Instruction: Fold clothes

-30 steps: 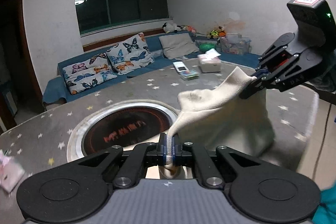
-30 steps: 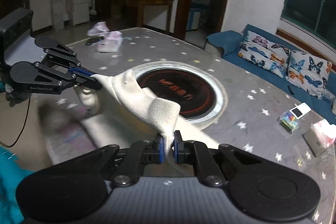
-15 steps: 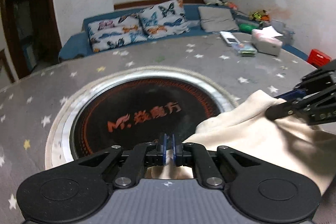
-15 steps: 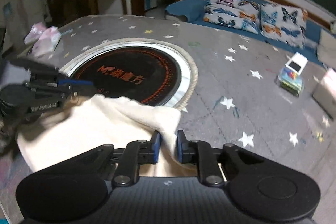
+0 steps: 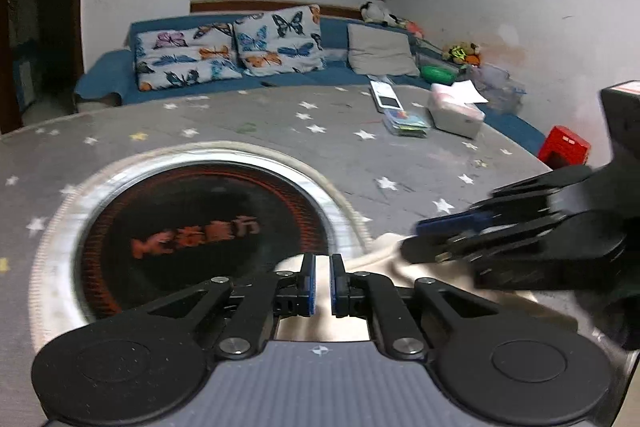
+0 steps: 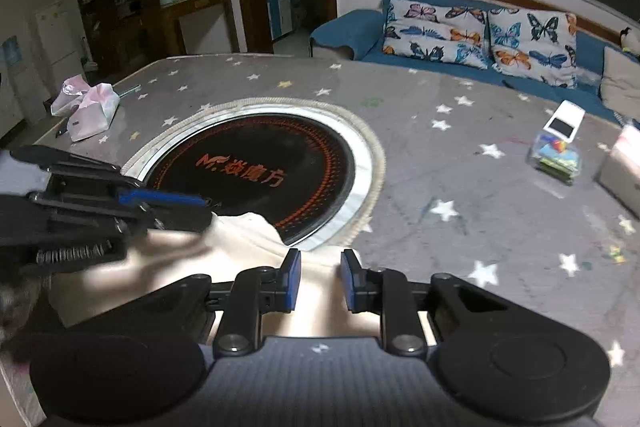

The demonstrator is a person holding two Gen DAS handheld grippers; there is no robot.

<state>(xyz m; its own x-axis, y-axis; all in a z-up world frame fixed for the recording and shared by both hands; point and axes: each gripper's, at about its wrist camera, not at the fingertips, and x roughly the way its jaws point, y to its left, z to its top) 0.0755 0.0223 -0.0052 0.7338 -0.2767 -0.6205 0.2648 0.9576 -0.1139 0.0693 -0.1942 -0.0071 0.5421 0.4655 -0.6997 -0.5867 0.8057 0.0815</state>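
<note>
A cream garment (image 6: pixel 248 255) lies on the grey star-patterned table, at the near rim of the round black cooktop (image 6: pixel 256 175). It also shows in the left wrist view (image 5: pixel 384 259), under both grippers. My left gripper (image 5: pixel 322 267) is open a little, with a narrow gap between its blue pads and nothing gripped. My right gripper (image 6: pixel 318 267) is open wider above the cloth's far edge, holding nothing. Each gripper shows in the other's view, the right one (image 5: pixel 440 239) blurred at right, the left one (image 6: pixel 180 207) at left.
A white box (image 5: pixel 456 113), a phone (image 5: pixel 386 97) and a small colourful pack (image 5: pixel 406 123) sit at the table's far right. A pink-white tissue pack (image 6: pixel 90 107) lies at the far left. A blue sofa (image 5: pixel 280 67) with butterfly cushions stands behind.
Both grippers lowered the cream garment onto the table and let go of it. The right gripper has opened wide, the left slightly.
</note>
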